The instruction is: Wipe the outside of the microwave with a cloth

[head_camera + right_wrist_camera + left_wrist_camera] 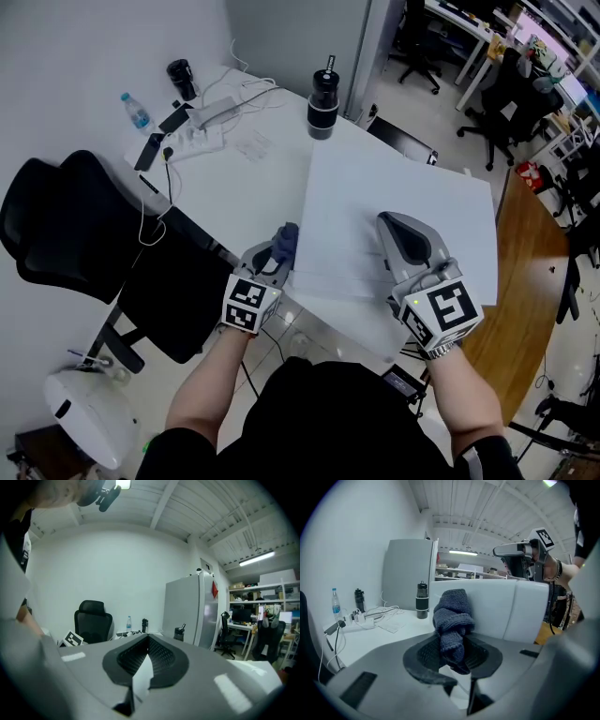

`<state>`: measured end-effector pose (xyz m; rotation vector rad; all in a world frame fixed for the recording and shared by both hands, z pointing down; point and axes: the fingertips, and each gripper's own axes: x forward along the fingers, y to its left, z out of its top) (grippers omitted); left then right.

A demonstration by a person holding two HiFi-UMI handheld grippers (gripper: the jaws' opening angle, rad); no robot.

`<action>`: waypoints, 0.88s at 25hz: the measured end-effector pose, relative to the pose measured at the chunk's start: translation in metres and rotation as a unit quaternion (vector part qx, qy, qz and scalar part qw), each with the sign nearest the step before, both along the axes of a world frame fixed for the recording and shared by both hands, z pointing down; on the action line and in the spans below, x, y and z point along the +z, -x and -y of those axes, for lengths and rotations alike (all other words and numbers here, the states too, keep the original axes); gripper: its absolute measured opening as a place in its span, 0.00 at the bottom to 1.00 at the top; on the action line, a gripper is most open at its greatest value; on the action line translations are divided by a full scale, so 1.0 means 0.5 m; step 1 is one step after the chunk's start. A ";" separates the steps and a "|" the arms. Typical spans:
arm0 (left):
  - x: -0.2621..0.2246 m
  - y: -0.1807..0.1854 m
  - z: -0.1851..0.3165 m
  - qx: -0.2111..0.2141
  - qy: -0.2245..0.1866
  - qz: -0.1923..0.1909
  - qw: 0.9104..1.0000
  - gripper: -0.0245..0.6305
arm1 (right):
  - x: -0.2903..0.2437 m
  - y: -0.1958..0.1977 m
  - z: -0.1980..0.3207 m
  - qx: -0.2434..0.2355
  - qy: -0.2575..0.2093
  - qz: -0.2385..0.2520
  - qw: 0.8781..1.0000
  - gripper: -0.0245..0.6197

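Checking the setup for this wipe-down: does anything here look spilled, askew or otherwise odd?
Nothing spilled or damaged. The cloth is a bunched wad clamped in the left gripper, not spread flat, and loose cables sprawl around the power strip on the table beside the microwave.

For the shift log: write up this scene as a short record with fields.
Left gripper: jaws shut on the dark knitted cloth, by the microwave's near left side
Right gripper: jaws shut, nothing between them, over the microwave's top
Microwave: white, on the white table
Cloth contact: cannot tell whether it touches the microwave
Also on table: black bottle, water bottle, power strip with cables
Beside table: black office chair
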<state>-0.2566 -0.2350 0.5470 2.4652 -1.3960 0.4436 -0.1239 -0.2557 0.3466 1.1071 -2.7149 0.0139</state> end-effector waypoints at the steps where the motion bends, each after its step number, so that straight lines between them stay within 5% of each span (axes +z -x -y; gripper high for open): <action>1: 0.002 0.000 0.010 0.002 0.001 0.001 1.000 0.19 | 0.001 -0.001 0.004 0.002 0.001 0.000 1.000 0.04; 22: 0.041 0.004 0.194 0.034 0.016 0.002 0.999 0.19 | 0.017 -0.050 0.059 0.067 0.013 -0.020 0.997 0.04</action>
